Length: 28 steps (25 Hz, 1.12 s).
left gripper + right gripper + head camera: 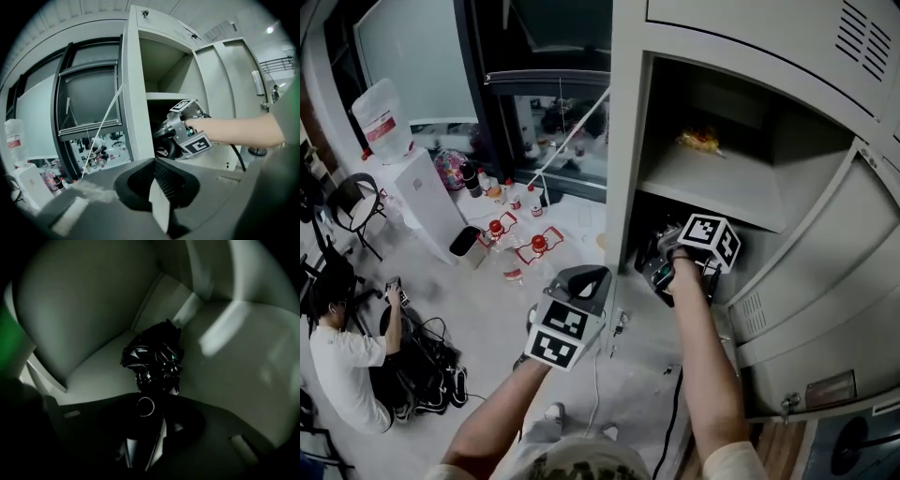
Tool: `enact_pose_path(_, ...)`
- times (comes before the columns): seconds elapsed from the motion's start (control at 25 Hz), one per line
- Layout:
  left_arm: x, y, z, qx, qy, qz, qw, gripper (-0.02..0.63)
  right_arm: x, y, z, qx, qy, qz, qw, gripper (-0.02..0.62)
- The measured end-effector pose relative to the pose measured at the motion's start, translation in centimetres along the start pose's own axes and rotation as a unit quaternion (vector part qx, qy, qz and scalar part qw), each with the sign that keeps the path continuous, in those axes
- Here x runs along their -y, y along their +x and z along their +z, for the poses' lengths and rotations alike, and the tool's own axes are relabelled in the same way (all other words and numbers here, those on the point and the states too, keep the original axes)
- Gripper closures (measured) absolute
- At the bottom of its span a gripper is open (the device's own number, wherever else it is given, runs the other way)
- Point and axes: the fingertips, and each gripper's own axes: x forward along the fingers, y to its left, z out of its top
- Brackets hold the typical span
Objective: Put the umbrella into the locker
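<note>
The grey locker point(628, 141) stands open. My right gripper point(664, 267) reaches into its lower compartment under the shelf point(712, 187). In the right gripper view the black folded umbrella point(152, 357) lies ahead on the compartment floor. Its handle end with a ring point(145, 406) sits between the jaws of my right gripper point(146, 425), which is shut on it. The left gripper view shows my right gripper point(163, 138) and the dark umbrella point(165, 149) at the compartment mouth. My left gripper point(589, 278) point(157, 187) hangs outside the locker, left of the opening, shut and holding nothing.
The locker door point(825, 281) swings open to the right. A yellow packet point(700, 141) lies on the upper shelf. On the floor to the left are bottles point(516, 234), a water dispenser point(412, 187), a seated person point(342, 356) and a black cable point(673, 417).
</note>
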Motion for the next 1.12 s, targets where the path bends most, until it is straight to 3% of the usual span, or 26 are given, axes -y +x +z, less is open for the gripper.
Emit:
enact_pose_path(0.24, -0.3, 0.1, -0.2, -0.003, 0.003, -0.009, 1.0, 0.601, 0.2, -0.1, 0.4, 0.012, -0.025, -0.036, 0.999, 0.405)
enact_pose_path(0.52, 0.1, 0.3, -0.4, -0.003, 0.005, -0.018, 0.9998, 0.601, 0.9, -0.6, 0.5, -0.004, -0.1, -0.092, 0.991, 0.378)
enact_pose_path(0.68, 0.4, 0.1, -0.4, -0.002, 0.005, -0.023, 0.9997, 0.601, 0.9, -0.9, -0.2, -0.015, -0.193, -0.128, 0.973, 0.348)
enact_pose_path(0.8, 0.4, -0.2, -0.4, 0.0, 0.005, -0.025, 0.9997, 0.601, 0.7, -1.1, -0.5, -0.008, -0.233, -0.131, 0.963, 0.327)
enact_pose_path(0.88, 0.5, -0.3, -0.4, 0.001, 0.005, -0.027, 0.9996, 0.601, 0.6, -1.4, -0.4, 0.002, -0.263, -0.138, 0.955, 0.321)
enact_pose_path(1.04, 0.6, -0.6, -0.6, 0.003, 0.004, -0.033, 0.9994, 0.601, 0.1, -2.7, 0.3, 0.044, -0.345, -0.162, 0.923, 0.321)
enact_pose_path(1.12, 0.7, -0.6, -0.5, 0.005, 0.004, -0.038, 0.9993, 0.601, -0.3, -3.3, 0.4, 0.052, -0.352, -0.156, 0.922, 0.321)
